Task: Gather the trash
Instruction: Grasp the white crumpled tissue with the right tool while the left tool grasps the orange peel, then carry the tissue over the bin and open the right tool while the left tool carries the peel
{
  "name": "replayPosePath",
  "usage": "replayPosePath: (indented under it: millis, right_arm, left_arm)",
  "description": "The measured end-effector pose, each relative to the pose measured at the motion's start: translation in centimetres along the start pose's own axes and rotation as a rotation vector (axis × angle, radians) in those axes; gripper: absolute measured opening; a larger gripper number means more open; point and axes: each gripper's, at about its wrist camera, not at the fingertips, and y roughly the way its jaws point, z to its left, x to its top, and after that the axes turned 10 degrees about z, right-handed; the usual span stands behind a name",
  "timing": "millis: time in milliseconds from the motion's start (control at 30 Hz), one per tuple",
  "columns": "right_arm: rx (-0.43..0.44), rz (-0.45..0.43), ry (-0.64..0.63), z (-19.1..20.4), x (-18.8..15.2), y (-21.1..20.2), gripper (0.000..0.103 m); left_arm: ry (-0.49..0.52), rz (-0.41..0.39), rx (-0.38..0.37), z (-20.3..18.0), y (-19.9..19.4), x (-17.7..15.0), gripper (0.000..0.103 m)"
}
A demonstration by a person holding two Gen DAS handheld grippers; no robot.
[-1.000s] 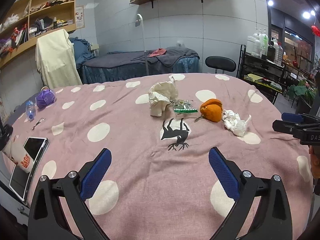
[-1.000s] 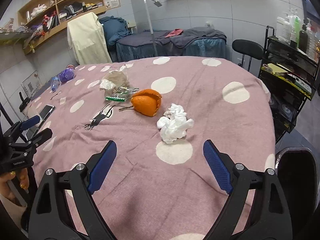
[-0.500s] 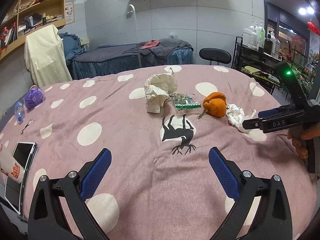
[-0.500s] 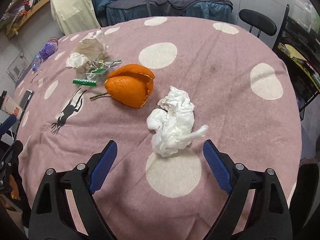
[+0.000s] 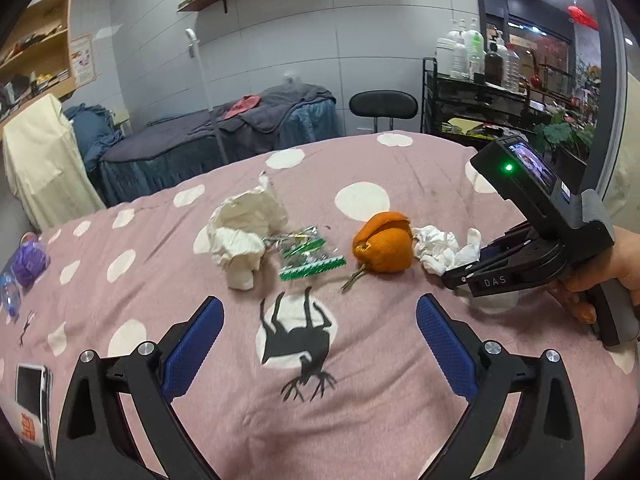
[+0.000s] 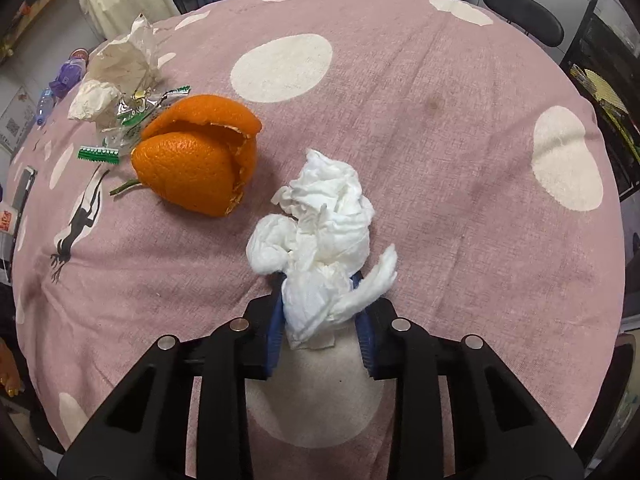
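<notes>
At lower centre of right wrist view, right gripper jaws closing around white tissue. Left gripper wide open, empty. Orange peel, wrapper, crumpled paper not yet collected from tablecloth.

Left wrist view looks low and forward across the pink spotted tablecloth toward the back wall, trash mid-distance. Right wrist view tilts steeply down, close over the white tissue. Both share tissue, orange peel, green wrapper.
</notes>
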Motion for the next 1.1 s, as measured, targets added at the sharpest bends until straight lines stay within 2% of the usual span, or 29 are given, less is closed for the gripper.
replayPosePath:
  millis: [200,267,367,567,667,867,1100]
  right_arm:
    - [0.04,-0.089,0.028,-1.2,-1.6,-3.0,0.031]
    - [0.058,-0.108,0.032,-1.7,-2.2,-4.0,0.031]
    - [0.08,-0.129,0.043,-2.4,-3.2,-5.3,0.031]
    - [0.12,-0.154,0.057,-3.4,-5.9,-6.7,0.031]
    - [0.133,-0.168,0.058,-3.5,-6.9,-7.0,0.031]
    - [0.123,-0.217,0.069,-4.1,-8.6,-8.3,0.031]
    - [0.111,-0.298,0.1,-5.0,-10.8,-9.9,0.031]
  left_arm:
    - [0.189,0.038,-0.001,-3.2,3.0,2.9,0.092]
    - [0.25,0.057,0.004,-4.2,4.4,3.7,0.087]
    - [0.288,0.113,0.005,-4.9,6.7,5.0,0.078]
    - [0.382,0.198,0.017,-5.8,9.8,5.8,0.068]
    - [0.391,0.235,0.008,-5.9,10.7,5.5,0.055]
    - [0.344,0.222,0.002,-6.4,9.9,5.1,0.041]
    - [0.276,0.165,-0.039,-7.6,7.2,4.6,0.036]
